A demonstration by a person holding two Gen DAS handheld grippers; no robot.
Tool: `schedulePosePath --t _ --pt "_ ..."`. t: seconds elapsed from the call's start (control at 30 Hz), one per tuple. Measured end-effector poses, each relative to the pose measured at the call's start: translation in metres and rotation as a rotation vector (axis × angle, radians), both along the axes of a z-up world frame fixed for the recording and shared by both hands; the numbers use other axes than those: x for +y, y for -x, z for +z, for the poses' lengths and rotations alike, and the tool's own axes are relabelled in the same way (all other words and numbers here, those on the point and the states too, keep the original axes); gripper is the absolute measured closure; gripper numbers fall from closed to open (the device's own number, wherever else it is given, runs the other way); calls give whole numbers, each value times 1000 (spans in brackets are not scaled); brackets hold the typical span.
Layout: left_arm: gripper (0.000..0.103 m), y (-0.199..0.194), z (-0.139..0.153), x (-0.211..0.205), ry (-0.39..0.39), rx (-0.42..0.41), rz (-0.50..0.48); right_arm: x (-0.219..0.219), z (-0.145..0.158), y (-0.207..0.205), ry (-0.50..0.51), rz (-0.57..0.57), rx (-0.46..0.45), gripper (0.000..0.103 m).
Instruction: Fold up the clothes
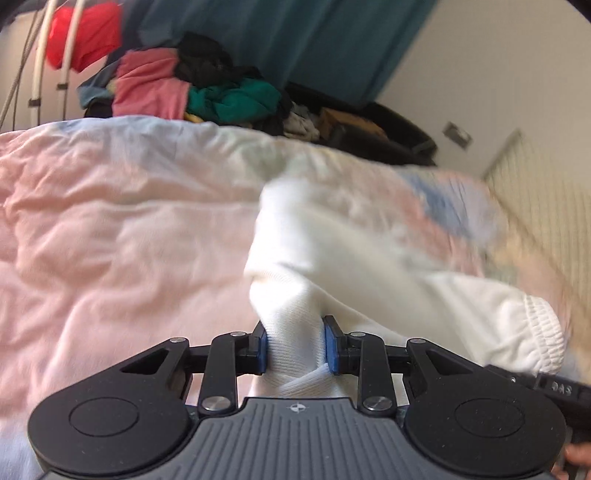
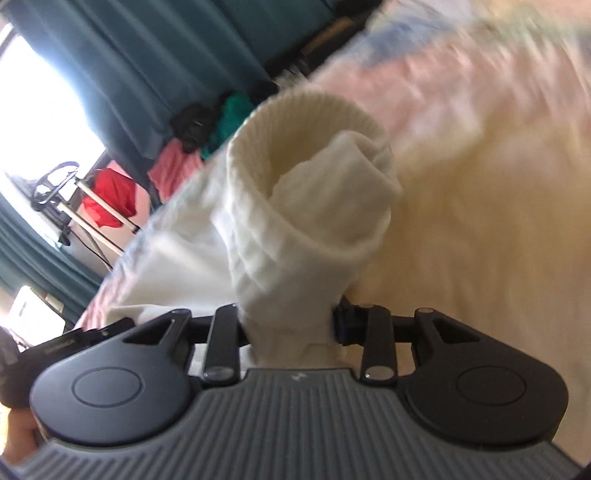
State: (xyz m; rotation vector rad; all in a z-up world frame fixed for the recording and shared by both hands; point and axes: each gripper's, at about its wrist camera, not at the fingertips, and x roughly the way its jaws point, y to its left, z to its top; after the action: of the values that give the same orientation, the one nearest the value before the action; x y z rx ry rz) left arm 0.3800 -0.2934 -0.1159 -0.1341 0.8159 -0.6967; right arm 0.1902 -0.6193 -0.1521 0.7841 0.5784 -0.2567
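Note:
A white ribbed sock (image 1: 332,258) stretches over the pale pink bed cover (image 1: 110,229). My left gripper (image 1: 295,347) is shut on one end of it, the cloth bunched between the blue pads. In the right wrist view the white sock (image 2: 306,206) rises from my right gripper (image 2: 291,328), which is shut on it. Its ribbed cuff stands open at the top with more white cloth tucked inside. The right gripper's left finger is hidden behind the sock. The other gripper's black body (image 1: 554,387) shows at the left view's lower right edge.
A pile of unfolded clothes (image 1: 192,88), pink, green and black, lies beyond the bed's far edge. Teal curtains (image 2: 147,66) hang behind it. A red garment (image 1: 85,33) hangs on a white drying rack at the left. A hand (image 2: 18,432) shows at the lower left.

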Motion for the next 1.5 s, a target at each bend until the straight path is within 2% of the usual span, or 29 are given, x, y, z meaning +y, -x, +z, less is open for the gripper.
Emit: schedulePosePath --t 0.1,0.2,0.3,0.4,0.53,0.6,0.63,0.7,0.73,0.77,0.8,0.97,1.1,1.27,1.5 --pt "68 13 3 7 -22 -31 -10 5 -16 10 -30 -26 12 58" --pt "66 26 30 11 -59 -53 9 4 2 15 -23 -51 52 57" --pt "60 46 68 18 -90 -104 -4 8 33 30 60 -60 90 57" --pt "52 72 105 27 -81 -152 -14 18 71 51 153 -54 96 57" --pt "31 123 158 38 -90 -246 -15 43 128 82 294 -23 42 57" --pt "20 151 182 45 -89 -296 -11 56 153 98 327 1 3 56" --pt "16 165 188 50 -86 -311 -12 63 165 106 340 14 -18 53" --pt "8 192 201 60 -78 -341 -15 78 189 123 369 37 -61 25" --pt "2 206 207 65 -75 -355 -16 88 200 133 389 44 -90 17" --pt "0 220 213 71 -71 -370 -17 98 211 142 410 50 -118 12" --pt "0 234 219 76 -67 -385 -19 109 221 151 433 57 -137 9" --pt "0 302 250 102 -49 -458 -25 155 248 196 486 75 -195 9" --pt "0 339 245 127 -44 -472 -3 186 244 222 552 80 -222 9" --pt "0 370 227 154 -50 -482 36 213 224 241 593 70 -240 9" --pt "0 379 199 178 -45 -462 72 241 196 240 638 60 -235 9"
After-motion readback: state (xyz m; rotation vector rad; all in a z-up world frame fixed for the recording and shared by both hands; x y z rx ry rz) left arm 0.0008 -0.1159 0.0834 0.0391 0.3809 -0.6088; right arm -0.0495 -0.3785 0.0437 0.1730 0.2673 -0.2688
